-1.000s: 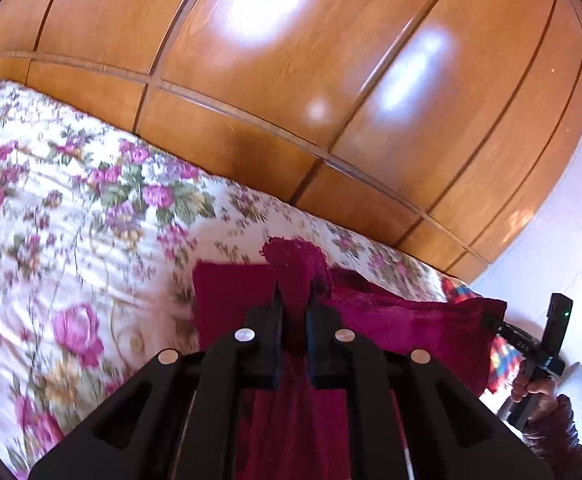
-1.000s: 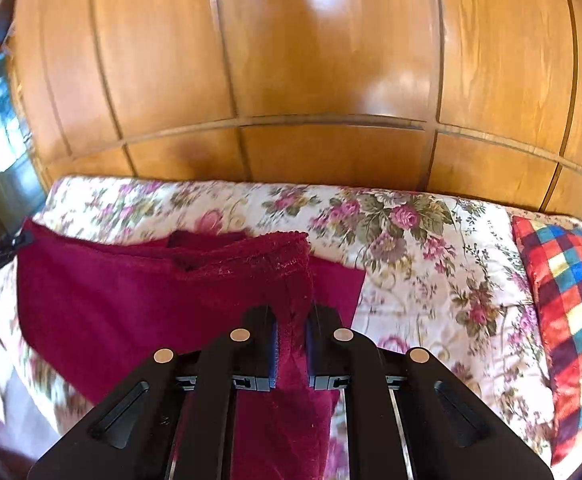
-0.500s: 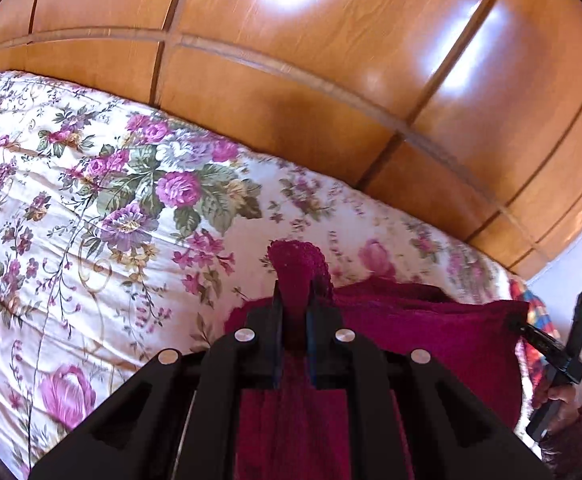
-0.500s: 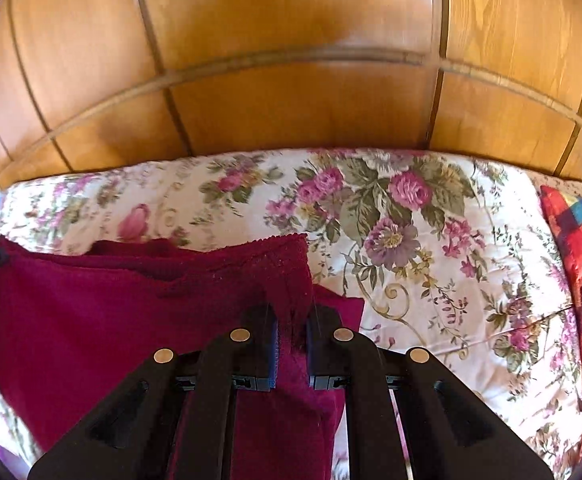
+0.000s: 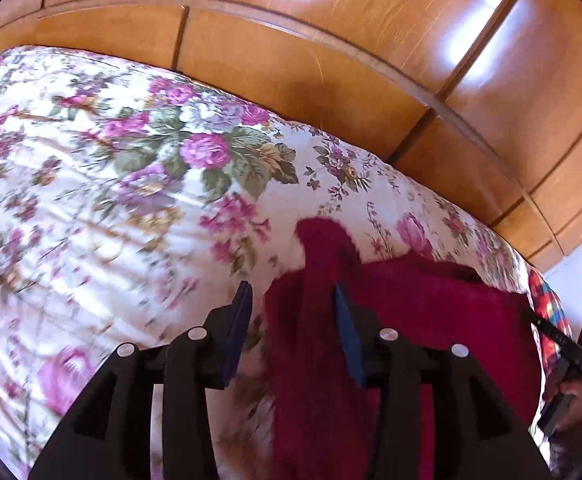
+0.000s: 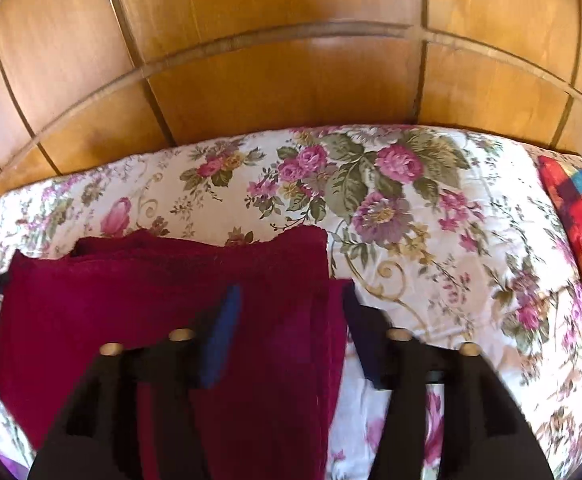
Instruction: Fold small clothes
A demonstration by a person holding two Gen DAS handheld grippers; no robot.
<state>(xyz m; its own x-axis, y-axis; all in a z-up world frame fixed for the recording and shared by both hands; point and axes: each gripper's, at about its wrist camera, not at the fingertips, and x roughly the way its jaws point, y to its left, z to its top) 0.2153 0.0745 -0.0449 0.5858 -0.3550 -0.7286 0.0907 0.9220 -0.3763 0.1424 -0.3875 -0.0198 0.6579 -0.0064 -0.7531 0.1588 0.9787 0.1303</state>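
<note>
Both tongs have released since the earlier frames: left tongs [image 5: 291,324] and right tongs [image 6: 287,320] stand parted around corners of the dark red fleece garment [image 6: 163,300], which lies doubled on the floral quilted bed [image 6: 431,248]. Judgement: this fold is laid; smoothing or another fold follows.

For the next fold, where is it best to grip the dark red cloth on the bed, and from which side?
Probably at the far corners of the dark red cloth, coming from the near side, low over the floral bedspread. The far edge is straight with a square right corner, and the bedspread beyond it is bare. Both the left gripper and the right gripper are open.
</note>
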